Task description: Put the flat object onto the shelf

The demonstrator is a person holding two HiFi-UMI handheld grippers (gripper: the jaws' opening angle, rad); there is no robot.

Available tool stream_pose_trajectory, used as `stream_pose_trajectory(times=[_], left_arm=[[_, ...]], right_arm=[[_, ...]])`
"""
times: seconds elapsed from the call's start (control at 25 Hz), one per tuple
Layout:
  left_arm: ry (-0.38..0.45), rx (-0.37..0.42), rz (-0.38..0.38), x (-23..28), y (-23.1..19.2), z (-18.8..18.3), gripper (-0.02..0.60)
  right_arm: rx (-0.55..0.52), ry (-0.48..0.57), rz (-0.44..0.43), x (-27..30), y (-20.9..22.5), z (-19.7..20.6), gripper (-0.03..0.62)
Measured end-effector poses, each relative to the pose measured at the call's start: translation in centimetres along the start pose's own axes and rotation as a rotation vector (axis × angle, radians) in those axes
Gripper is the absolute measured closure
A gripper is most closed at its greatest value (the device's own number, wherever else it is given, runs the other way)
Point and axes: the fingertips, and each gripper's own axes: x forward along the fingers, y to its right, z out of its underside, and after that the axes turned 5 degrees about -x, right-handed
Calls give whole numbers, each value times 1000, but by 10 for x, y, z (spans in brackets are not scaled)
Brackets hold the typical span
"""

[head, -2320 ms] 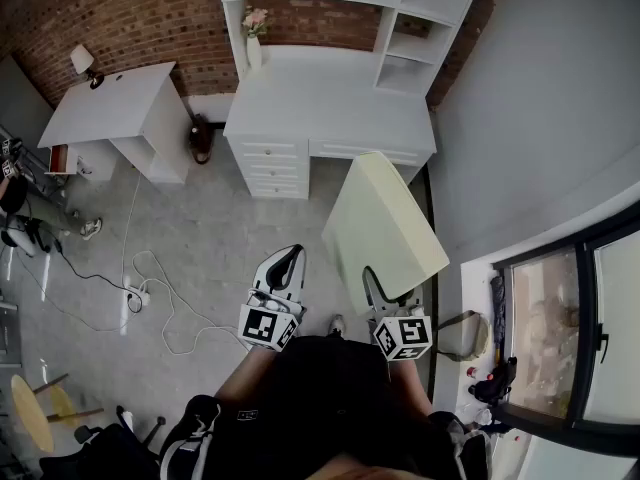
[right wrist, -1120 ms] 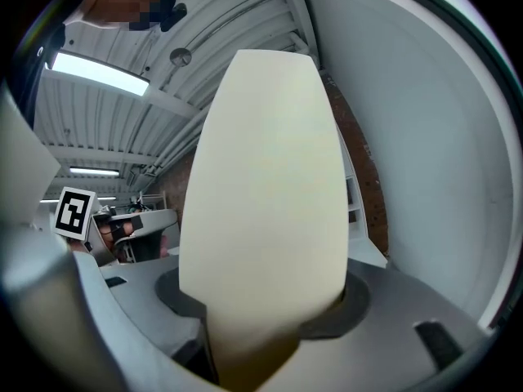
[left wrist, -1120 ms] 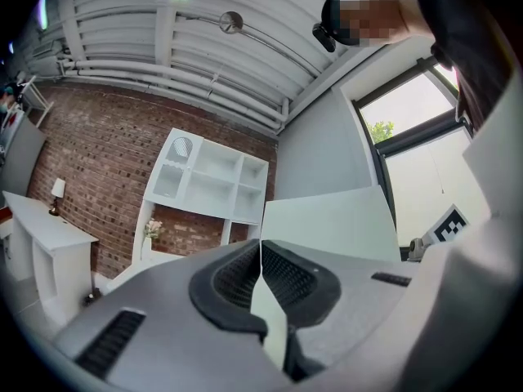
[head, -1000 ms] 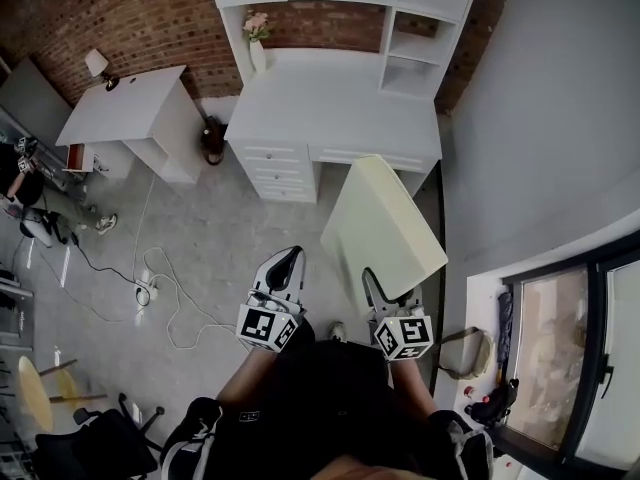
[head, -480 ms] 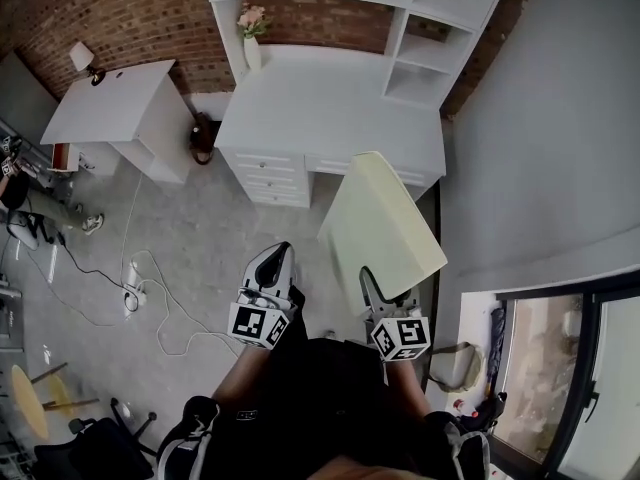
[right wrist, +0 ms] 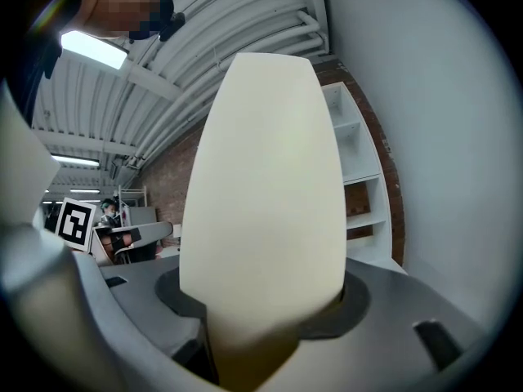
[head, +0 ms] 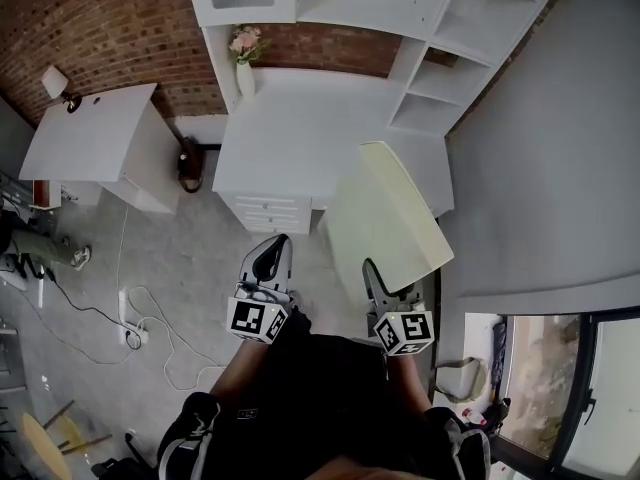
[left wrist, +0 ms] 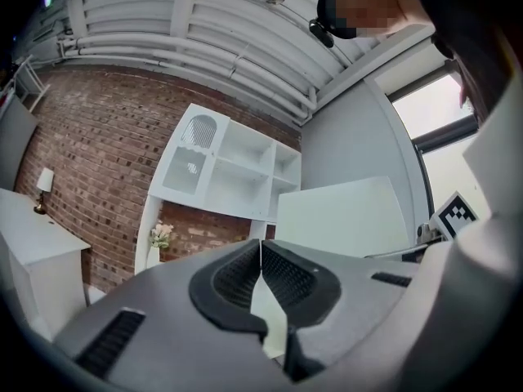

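A pale cream flat board (head: 390,223) is held edge-up in my right gripper (head: 378,280), whose jaws are shut on its near end. In the right gripper view the flat board (right wrist: 265,194) fills the middle and hides most of what lies ahead. My left gripper (head: 268,260) is shut with nothing in it and hangs beside the board, to its left. In the left gripper view the jaws of my left gripper (left wrist: 261,261) meet, and the flat board (left wrist: 343,217) shows to the right. The white shelf unit (head: 400,8) stands ahead above the white desk (head: 310,143).
A vase of pink flowers (head: 243,53) stands at the desk's back left. A second white table (head: 90,138) with a lamp (head: 55,83) is at the left. Cables and a power strip (head: 130,328) lie on the grey floor. A grey wall (head: 540,168) runs along the right.
I have moved toward the desk and shelf, which now appear larger and nearer. Both grippers keep their hold and spacing; the board now reaches over the desk's right end.
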Motion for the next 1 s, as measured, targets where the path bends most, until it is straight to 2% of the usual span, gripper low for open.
stream_pose_trajectory(times=[0.2, 0.44, 0.76, 1.0], left_arm=[[-1, 9, 9, 40, -51, -10, 568], [-15, -31, 10, 82, -76, -5, 568], [-11, 10, -28, 167, -92, -5, 568], [14, 15, -83, 227, -109, -24, 568]], right_arm=[[-6, 17, 16, 51, -1, -17, 306], [14, -1, 17, 95, 11, -18, 306], [9, 50, -76, 183, 64, -39, 307], [-29, 86, -153, 237, 99, -69, 307]])
